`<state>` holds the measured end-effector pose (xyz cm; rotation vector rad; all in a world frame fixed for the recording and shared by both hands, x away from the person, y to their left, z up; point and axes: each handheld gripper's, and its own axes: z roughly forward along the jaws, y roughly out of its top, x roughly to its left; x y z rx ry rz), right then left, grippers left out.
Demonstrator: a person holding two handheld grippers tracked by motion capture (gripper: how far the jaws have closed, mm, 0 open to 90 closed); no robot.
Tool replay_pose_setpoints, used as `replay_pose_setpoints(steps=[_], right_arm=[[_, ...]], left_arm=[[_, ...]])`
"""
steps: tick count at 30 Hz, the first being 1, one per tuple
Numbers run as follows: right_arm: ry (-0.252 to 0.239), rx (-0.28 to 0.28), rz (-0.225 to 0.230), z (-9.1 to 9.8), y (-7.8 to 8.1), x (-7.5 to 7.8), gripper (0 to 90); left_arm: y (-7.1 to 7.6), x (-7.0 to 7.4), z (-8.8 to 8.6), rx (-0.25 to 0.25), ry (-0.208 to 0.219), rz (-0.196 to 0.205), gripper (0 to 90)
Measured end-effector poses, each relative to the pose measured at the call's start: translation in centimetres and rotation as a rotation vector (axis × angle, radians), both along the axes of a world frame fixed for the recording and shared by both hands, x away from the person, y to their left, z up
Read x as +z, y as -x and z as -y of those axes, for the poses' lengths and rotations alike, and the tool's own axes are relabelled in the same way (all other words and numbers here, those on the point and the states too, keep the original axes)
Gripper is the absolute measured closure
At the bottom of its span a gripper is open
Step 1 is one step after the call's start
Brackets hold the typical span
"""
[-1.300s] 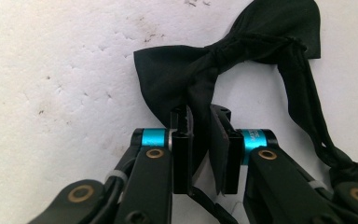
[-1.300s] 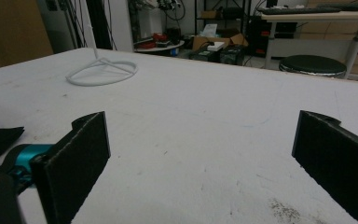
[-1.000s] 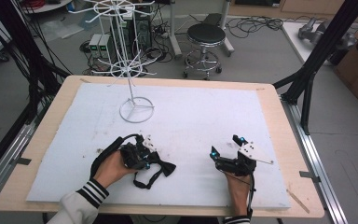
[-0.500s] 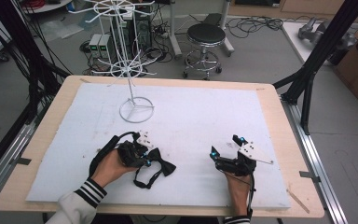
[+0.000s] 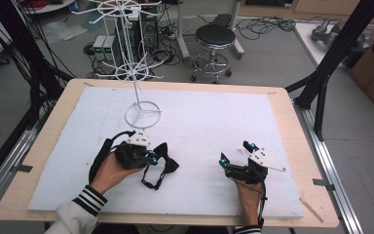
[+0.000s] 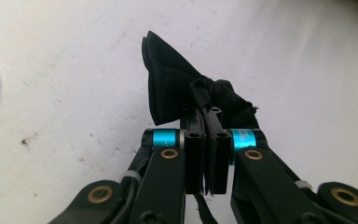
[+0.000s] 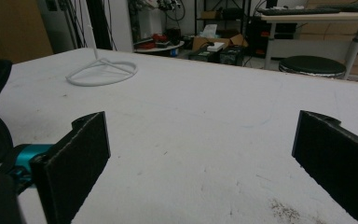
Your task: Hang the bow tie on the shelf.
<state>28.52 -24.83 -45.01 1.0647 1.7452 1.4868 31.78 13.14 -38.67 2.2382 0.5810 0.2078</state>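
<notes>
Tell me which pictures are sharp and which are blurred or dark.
High view: evenly lit, soft, bow tie clear. Left gripper view: bright mat, bow tie detail lost in black. Right gripper view: near claw pads blurred, white wire stand sharper.

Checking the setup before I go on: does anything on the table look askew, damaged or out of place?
Nothing stands out. The left gripper is shut on the knot of the black bow tie, whose strap loops loosely onto the white mat. The right gripper rests open. The white wire rack stands upright.
</notes>
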Motion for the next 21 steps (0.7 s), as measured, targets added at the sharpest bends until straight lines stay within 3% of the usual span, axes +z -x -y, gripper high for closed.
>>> replay_pose_setpoints(steps=[5,10,11,14,16,21], right_arm=[[0.000,0.001,-0.001,0.0,0.0,0.0,3.0],[0.003,0.000,0.004,0.0,0.0,0.0,3.0],[0.003,0.000,0.004,0.0,0.0,0.0,3.0],[0.003,0.002,0.002,0.0,0.0,0.0,3.0],[0.003,-0.001,0.004,0.0,0.0,0.0,3.0],[0.002,-0.002,0.002,0.0,0.0,0.0,3.0]], left_arm=[[0.2,0.7,-0.6,0.024,0.056,0.043,87.7],[0.4,1.9,-1.6,0.032,0.163,0.100,87.7],[0.4,1.9,-1.6,0.032,0.163,0.100,87.7],[0.4,2.8,-2.4,0.050,0.228,0.152,87.7],[0.4,3.1,-2.6,0.055,0.237,0.171,87.7],[0.5,4.3,-3.4,0.085,0.309,0.231,87.8]])
